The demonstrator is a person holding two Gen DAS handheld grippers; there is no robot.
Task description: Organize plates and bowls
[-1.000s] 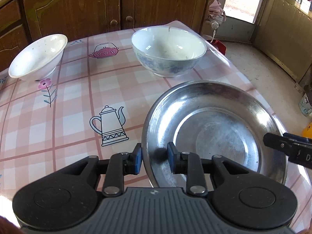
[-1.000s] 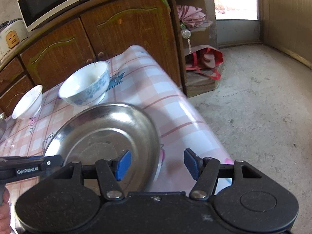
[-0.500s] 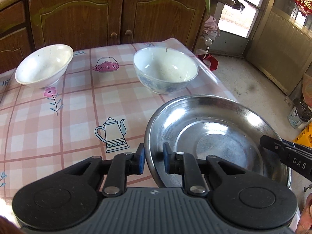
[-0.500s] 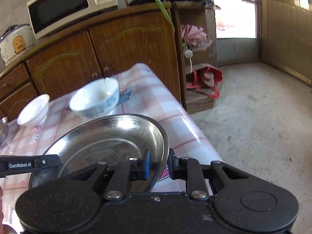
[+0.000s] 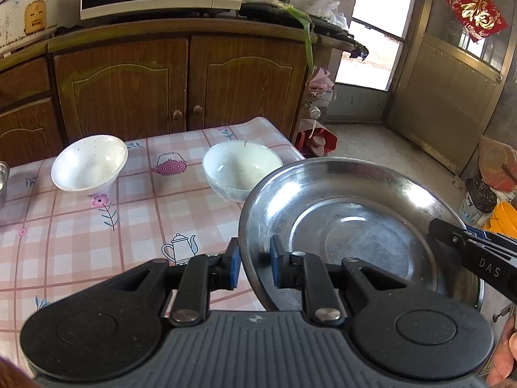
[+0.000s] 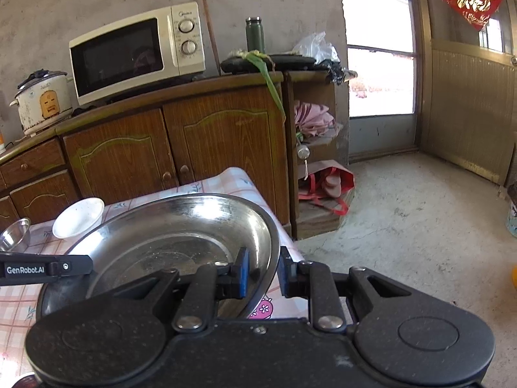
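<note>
A wide steel plate [image 5: 355, 213] hangs above the table's right end, held from both sides. My left gripper [image 5: 255, 265] is shut on its left rim. In the right wrist view the same steel plate [image 6: 174, 236] has my right gripper [image 6: 263, 270] shut on its right rim. The right gripper's fingers [image 5: 452, 236] show at the plate's far side in the left wrist view, and the left gripper's fingers [image 6: 48, 268] show in the right wrist view. On the checked tablecloth [image 5: 80, 226] stand a plain white bowl [image 5: 89, 165] and a blue-patterned white bowl [image 5: 239, 169].
A small steel bowl [image 6: 14, 234] sits at the table's left edge. Behind the table stands a wooden cabinet [image 5: 181, 80] with a microwave [image 6: 135, 51] and a rice cooker [image 6: 43, 100] on top. Right of the table is bare concrete floor [image 6: 404, 226] with a red bag [image 6: 326, 184].
Both grippers closed on the steel plate's opposite rims and lifted it off the table. Both views rose and tilted up, so the cabinet top and microwave now show.
</note>
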